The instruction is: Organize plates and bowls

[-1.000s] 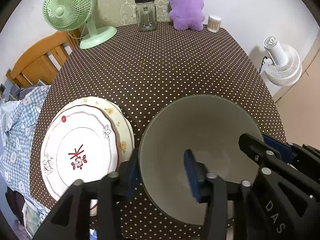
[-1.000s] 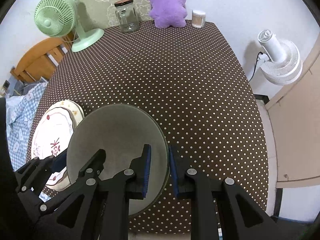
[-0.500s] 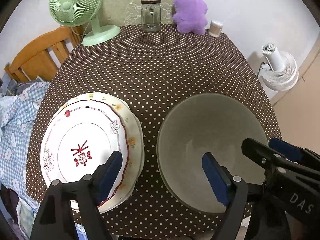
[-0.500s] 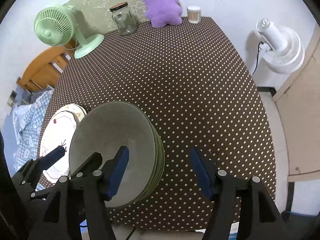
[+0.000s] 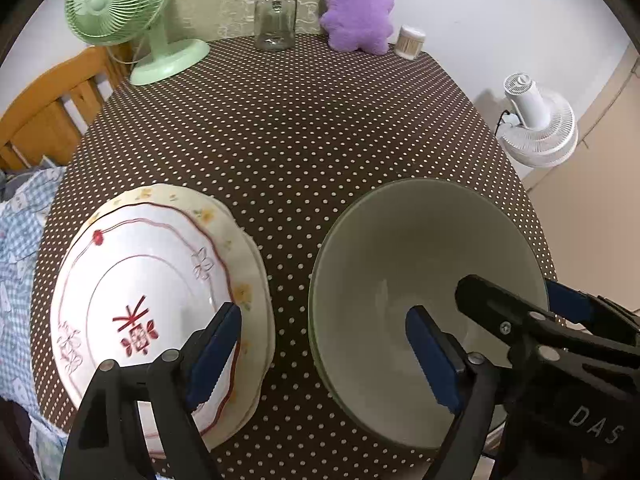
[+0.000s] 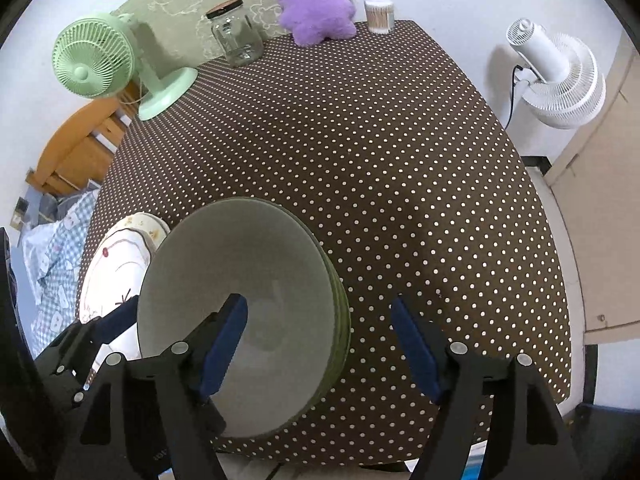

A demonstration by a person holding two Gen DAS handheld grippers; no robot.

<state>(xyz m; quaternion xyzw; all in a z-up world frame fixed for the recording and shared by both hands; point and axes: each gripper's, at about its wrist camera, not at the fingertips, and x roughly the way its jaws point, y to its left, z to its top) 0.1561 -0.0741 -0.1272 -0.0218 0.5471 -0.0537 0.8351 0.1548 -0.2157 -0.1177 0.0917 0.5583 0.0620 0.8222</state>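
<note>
The bowls [image 5: 404,280] sat stacked on the tabletop [image 5: 288,136], just right of the plates [image 5: 160,280]. Both the left gripper [image 5: 324,356] and right gripper [image 6: 320,340] had just been opening, jaws apart, straddling opposite rims, holding nothing.

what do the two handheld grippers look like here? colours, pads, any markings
Both are matte black two-finger grippers with angular, strut-like fingers joined by silver screws and pivot pins. Each finger ends in a flat blue pad with a ribbed face. The left gripper and the right gripper look the same build. In the left wrist view, white letters "DAS" show on the right gripper's black body. No cables, hands or sleeves are visible.
</note>
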